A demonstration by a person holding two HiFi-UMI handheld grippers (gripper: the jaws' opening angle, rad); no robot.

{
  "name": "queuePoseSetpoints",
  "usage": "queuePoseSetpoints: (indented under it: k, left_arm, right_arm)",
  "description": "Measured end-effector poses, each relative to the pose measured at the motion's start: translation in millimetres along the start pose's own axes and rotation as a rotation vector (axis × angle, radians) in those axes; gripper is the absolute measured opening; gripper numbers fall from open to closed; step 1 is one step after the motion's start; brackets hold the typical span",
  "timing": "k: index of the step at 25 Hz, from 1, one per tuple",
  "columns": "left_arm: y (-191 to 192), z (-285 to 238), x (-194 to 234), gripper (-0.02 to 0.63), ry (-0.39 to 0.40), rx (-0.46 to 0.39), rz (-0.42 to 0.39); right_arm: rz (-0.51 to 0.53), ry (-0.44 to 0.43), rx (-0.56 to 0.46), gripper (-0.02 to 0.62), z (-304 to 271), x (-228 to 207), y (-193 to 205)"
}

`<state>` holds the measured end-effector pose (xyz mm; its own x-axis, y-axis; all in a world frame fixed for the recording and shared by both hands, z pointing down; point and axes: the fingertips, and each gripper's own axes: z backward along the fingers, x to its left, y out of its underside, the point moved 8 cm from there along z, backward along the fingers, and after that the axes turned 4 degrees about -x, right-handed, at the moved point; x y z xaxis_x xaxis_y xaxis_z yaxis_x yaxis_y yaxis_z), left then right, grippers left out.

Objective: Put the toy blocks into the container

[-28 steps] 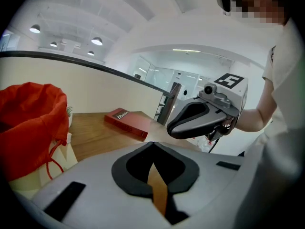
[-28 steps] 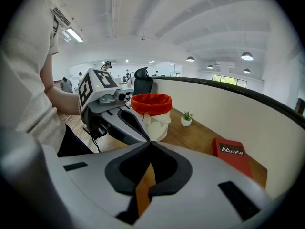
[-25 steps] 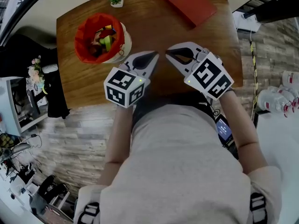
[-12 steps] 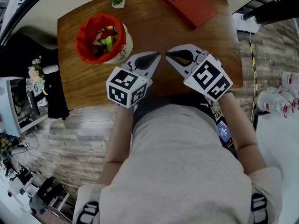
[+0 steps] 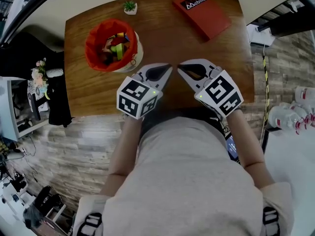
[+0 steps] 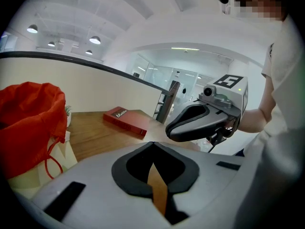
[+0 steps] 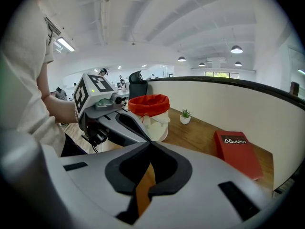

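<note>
The container [image 5: 114, 47] is a white bucket with a red fabric liner, standing at the table's left. Several coloured toy blocks [image 5: 114, 44] lie inside it. My left gripper [image 5: 169, 69] and right gripper [image 5: 180, 67] hover side by side over the table's near edge, tips pointing toward each other and almost touching. Both are shut with nothing between their jaws. In the left gripper view the left gripper's [image 6: 152, 143] jaws meet, with the container [image 6: 29, 123] at the left. In the right gripper view the right gripper [image 7: 149, 142] is closed, and the container [image 7: 150, 109] stands beyond the left gripper.
A red book [image 5: 201, 13] lies at the wooden table's [image 5: 162, 38] far right corner. A small potted plant [image 5: 130, 6] stands at the far edge behind the container. Wood-plank floor surrounds the table, and the person's torso fills the near side.
The whole scene sits a little lower and to the right in the head view. Both grippers keep their places over the table edge, still shut and empty.
</note>
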<state>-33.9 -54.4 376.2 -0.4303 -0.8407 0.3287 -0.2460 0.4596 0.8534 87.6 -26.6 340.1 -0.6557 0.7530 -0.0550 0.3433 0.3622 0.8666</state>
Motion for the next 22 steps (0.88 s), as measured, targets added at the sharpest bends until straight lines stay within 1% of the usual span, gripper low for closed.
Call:
queuePoseSetpoints:
  k: [3, 9, 17, 22]
  left_arm:
    - [0, -2, -1, 0.012, 0.000, 0.008, -0.004]
    - [0, -7, -3, 0.012, 0.004, 0.021, -0.009]
    - [4, -11, -6, 0.012, 0.002, 0.042, 0.003]
    - [3, -14, -4, 0.012, -0.021, 0.072, -0.026]
  right_arm:
    - [-0.023, 0.019, -0.004, 0.011, 1, -2, 4]
    - [-0.103, 0.063, -0.035, 0.011, 3, -5, 12]
    - [-0.160, 0.065, -0.045, 0.011, 3, 1, 21]
    - [-0.185, 0.051, -0.034, 0.011, 2, -1, 26]
